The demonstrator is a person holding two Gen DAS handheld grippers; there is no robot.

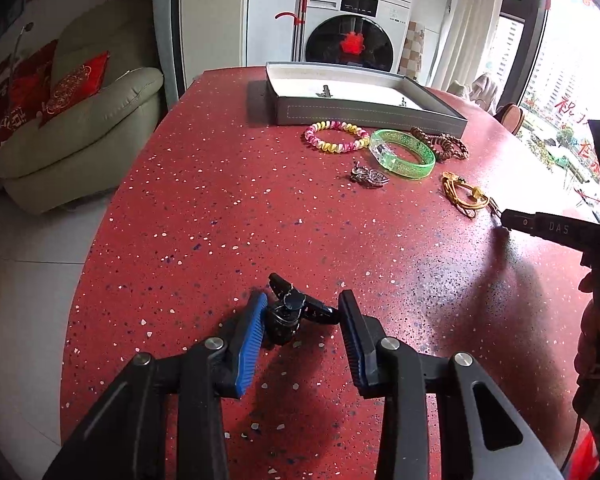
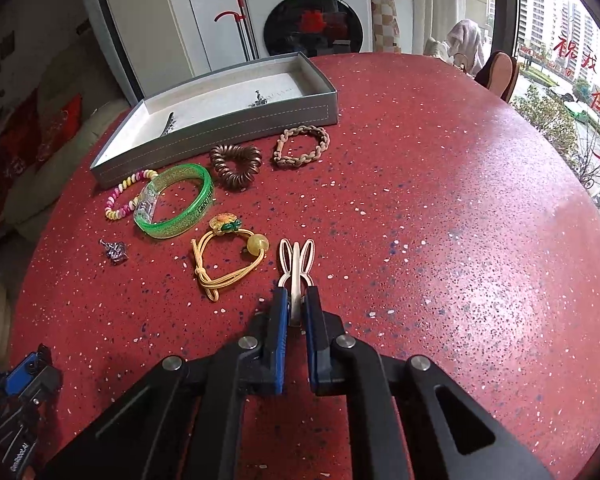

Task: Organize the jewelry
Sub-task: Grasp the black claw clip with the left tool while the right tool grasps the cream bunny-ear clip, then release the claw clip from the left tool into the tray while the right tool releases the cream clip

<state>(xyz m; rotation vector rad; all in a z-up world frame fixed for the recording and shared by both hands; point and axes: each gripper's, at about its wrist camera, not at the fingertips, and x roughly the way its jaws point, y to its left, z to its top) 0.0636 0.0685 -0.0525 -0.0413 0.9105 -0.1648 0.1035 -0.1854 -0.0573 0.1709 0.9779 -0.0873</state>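
A green bangle, brown coil tie and yellow cord bracelet lie mid-left; grey tray upper left.

Black tongs, blue ribbed pads, silver pivot screws.

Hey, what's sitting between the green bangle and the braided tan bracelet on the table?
The brown spiral hair tie lies between the green bangle and the braided tan bracelet, as the right wrist view shows.

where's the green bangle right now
In the right wrist view the green bangle lies left of centre on the red table, between the pastel bead bracelet and the brown coil hair tie.
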